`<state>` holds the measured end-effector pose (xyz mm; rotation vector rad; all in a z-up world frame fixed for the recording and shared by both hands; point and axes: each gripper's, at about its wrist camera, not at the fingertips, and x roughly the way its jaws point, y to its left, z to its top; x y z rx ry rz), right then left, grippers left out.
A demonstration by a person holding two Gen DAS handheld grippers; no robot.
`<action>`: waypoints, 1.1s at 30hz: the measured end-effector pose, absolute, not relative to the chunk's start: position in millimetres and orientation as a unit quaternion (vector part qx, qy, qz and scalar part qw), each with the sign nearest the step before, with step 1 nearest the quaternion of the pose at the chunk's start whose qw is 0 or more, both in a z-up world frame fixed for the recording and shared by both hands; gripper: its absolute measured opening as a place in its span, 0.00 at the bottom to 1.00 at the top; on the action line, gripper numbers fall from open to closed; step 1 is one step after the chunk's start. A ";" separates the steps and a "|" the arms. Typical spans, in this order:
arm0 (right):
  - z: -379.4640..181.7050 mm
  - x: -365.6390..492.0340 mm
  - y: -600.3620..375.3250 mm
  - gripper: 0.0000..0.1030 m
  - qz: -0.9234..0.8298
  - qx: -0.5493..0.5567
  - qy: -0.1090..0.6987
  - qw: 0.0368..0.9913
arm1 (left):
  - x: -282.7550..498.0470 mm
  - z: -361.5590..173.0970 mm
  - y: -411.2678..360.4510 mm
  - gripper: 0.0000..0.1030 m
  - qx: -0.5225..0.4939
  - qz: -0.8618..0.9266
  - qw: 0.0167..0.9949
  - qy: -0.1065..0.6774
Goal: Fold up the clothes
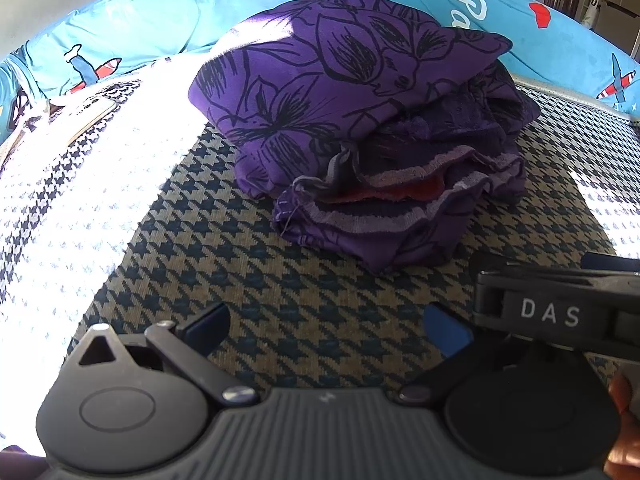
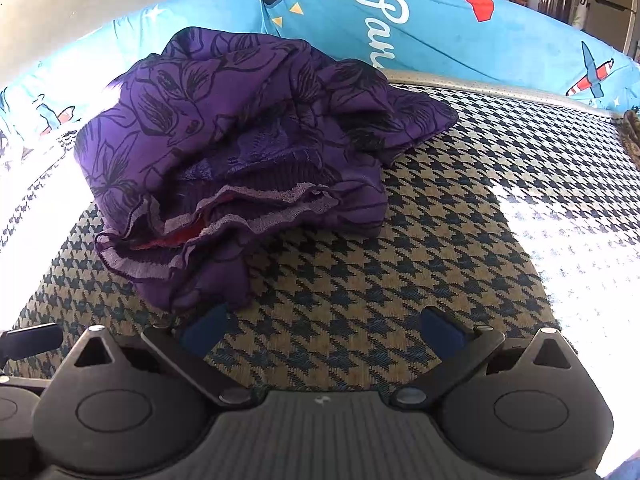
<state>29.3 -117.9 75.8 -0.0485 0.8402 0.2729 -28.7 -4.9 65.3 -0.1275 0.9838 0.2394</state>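
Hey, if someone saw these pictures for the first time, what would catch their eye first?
First, the purple floral garment, bunched in a loose folded heap in the middle of the houndstooth cover, with a strip of red fabric peeking from its layers. Behind it runs a bright blue printed pillow with planes and white lettering. Both the left hand-held gripper and right hand-held gripper are open and empty, just short of the pile.

Left wrist view sits low over the beige-and-navy houndstooth woven cover (image 1: 312, 320), looking forward along its open left gripper (image 1: 326, 326), the folded purple floral-print garment (image 1: 352, 120) near, just right of centre. Right wrist view, equally low and facing the same way, has that garment (image 2: 224, 152) upper left. Both share the garment, the cover (image 2: 360, 300) and the bright blue cartoon-print bolster (image 1: 540, 32) (image 2: 460, 36) across the top.
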 end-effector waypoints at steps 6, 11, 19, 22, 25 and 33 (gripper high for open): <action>75.8 29.3 -118.0 1.00 0.133 -0.026 0.403 0.905 | -29.6 64.5 -3.6 1.00 -0.060 0.110 0.873 0.471; 75.9 29.9 -118.0 1.00 0.134 -0.026 0.403 0.905 | -31.3 64.2 -1.5 1.00 -0.058 0.106 0.874 0.470; 75.5 30.0 -117.5 1.00 0.132 -0.030 0.404 0.905 | -31.9 64.9 -1.2 1.00 -0.056 0.107 0.876 0.468; 75.5 29.9 -117.5 1.00 0.132 -0.030 0.404 0.905 | -32.6 64.8 -1.6 1.00 -0.055 0.107 0.876 0.467; 75.5 29.9 -117.4 1.00 0.132 -0.029 0.404 0.904 | -32.8 65.2 -0.9 1.00 -0.055 0.108 0.876 0.466; 75.3 29.8 -117.4 1.00 0.132 -0.029 0.408 0.903 | -32.8 65.7 -0.9 1.00 -0.053 0.110 0.878 0.464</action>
